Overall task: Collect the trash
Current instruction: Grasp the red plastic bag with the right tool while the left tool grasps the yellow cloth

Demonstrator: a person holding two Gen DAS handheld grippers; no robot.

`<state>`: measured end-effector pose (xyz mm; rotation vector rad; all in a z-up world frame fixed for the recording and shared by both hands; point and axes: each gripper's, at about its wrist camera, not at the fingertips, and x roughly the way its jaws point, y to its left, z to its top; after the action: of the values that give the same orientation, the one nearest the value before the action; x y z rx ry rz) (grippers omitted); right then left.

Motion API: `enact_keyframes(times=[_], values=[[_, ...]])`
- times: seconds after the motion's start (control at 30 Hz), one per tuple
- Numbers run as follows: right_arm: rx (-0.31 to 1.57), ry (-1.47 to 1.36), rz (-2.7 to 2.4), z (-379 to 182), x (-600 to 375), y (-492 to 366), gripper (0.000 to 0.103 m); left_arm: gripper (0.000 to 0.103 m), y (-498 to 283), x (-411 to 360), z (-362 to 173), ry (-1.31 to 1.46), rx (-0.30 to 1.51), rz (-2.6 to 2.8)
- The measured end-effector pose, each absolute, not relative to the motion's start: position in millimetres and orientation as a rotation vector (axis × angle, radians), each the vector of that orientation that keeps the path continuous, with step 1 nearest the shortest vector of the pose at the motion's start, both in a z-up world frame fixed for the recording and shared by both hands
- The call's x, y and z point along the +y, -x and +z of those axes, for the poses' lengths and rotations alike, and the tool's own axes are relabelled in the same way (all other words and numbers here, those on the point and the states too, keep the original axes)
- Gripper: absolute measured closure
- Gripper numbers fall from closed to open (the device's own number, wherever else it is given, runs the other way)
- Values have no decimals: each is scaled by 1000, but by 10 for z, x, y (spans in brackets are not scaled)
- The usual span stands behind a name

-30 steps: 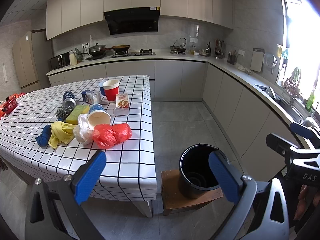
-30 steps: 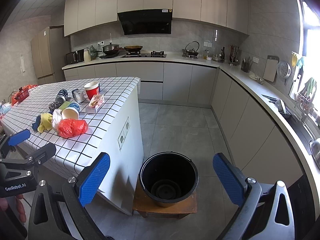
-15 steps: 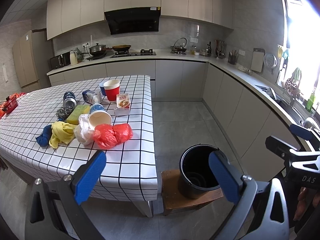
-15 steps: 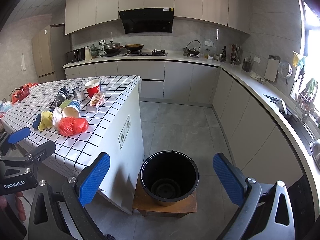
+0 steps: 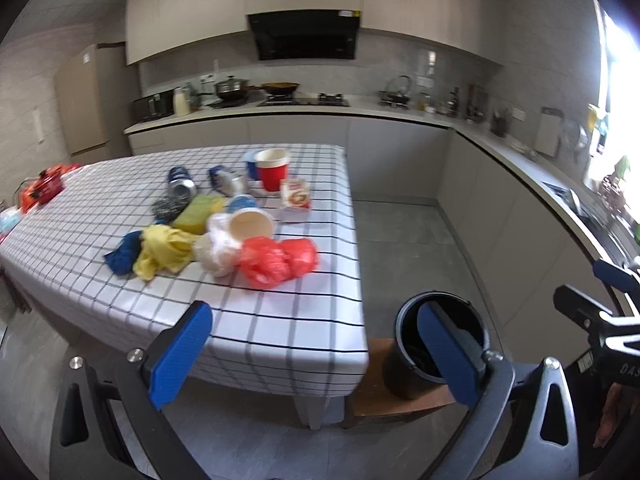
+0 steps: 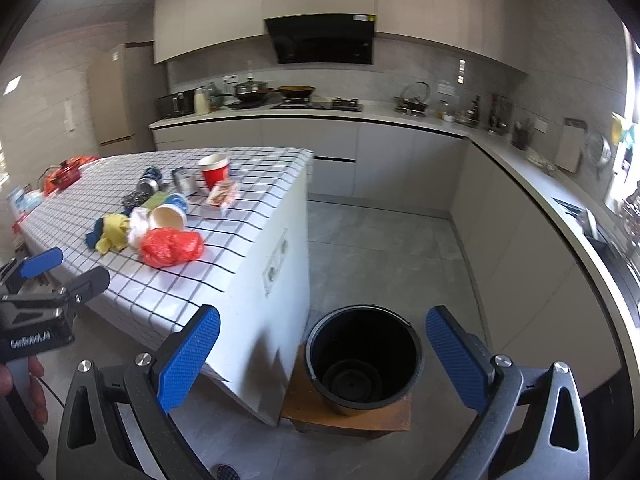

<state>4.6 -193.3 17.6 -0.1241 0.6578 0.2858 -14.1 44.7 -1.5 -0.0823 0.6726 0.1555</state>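
Trash (image 5: 276, 258) looms nearer than a second ago, seemingly untouched on the table (image 5: 300, 312) though blurred, as both tongs, left (image 5: 316, 354) and right (image 6: 322, 358), approach spread apart and empty.

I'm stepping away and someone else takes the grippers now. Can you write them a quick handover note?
Left gripper: open, empty, short of the table.
Right gripper: open, empty, above the black bucket.
Bucket stands on a wooden stool beside the table; no trash visible in it.
Trash is all on the table: red plastic bag, white bag, paper cup, red cup, small box.
Nothing collected yet.
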Motion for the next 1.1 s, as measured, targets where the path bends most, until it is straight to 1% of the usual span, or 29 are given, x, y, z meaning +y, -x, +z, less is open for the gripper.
enact_keyframes(times=[0.4,0.67,0.8,1.03,1.1], values=[[641,151,437,153,-1324,-148,0,0,307,1206,-93,226,684,279],[645,156,512,107,-772,-300,1,0,363,1645,-223,221,715,332],[659,159,545,38,-464,-364,6,0,413,1913,-280,243,725,346],[699,168,542,-123,35,-515,10,0,395,2398,-442,241,745,342],[718,168,528,-181,145,-561,11,2,367,2555,-486,243,741,342]])
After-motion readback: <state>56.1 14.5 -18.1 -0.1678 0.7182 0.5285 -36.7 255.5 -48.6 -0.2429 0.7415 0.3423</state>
